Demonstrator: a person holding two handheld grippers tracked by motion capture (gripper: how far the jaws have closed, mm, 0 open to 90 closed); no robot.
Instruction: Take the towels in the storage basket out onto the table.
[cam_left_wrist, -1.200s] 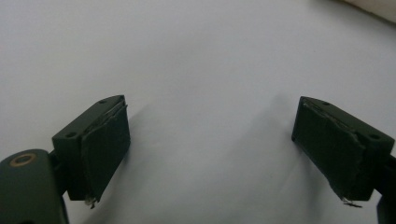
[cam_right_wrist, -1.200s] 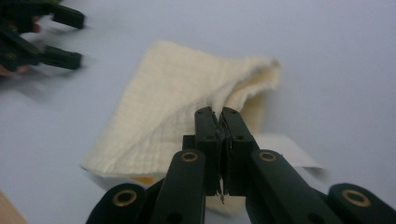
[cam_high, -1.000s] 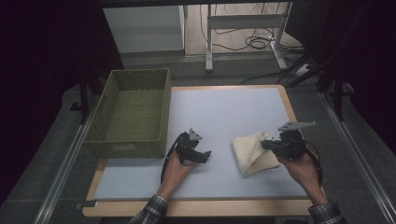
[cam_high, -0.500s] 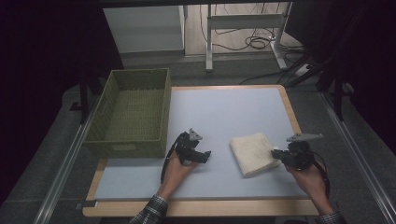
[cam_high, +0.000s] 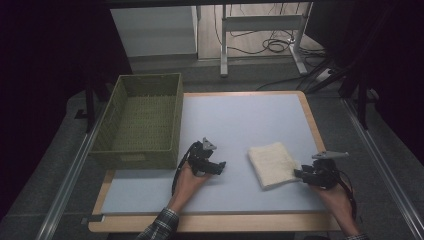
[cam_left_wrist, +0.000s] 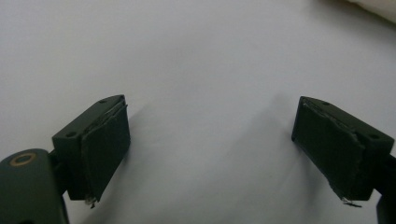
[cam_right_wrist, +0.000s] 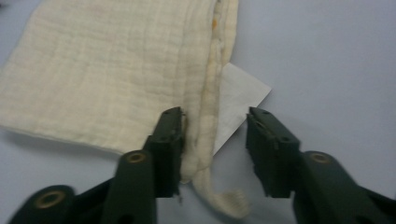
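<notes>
Cream folded cloth (cam_right_wrist: 107, 74) lies at lower right, right claw (cam_right_wrist: 212, 140) just opening astride its hem, left claw (cam_left_wrist: 210, 144) open, empty; dragging hem could unfold it.

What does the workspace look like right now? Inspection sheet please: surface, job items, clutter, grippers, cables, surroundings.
Surface: pale blue mat on a wood-edged table, flat.
Job's things: folded cream cloth lying flat at the mat's right; a white label sticks out from under its hem.
Clutter: nothing seen.
Grippers: left hand-held gripper open over bare mat, nothing between the jaws. Right hand-held gripper at the cloth's hem, jaws just opened, hem lies between them, not pinched.
Cables: a cable trails from each gripper; more cables on the floor beyond the table.
Surroundings: green woven basket at the mat's left edge; white cabinet behind, dark room.
</notes>
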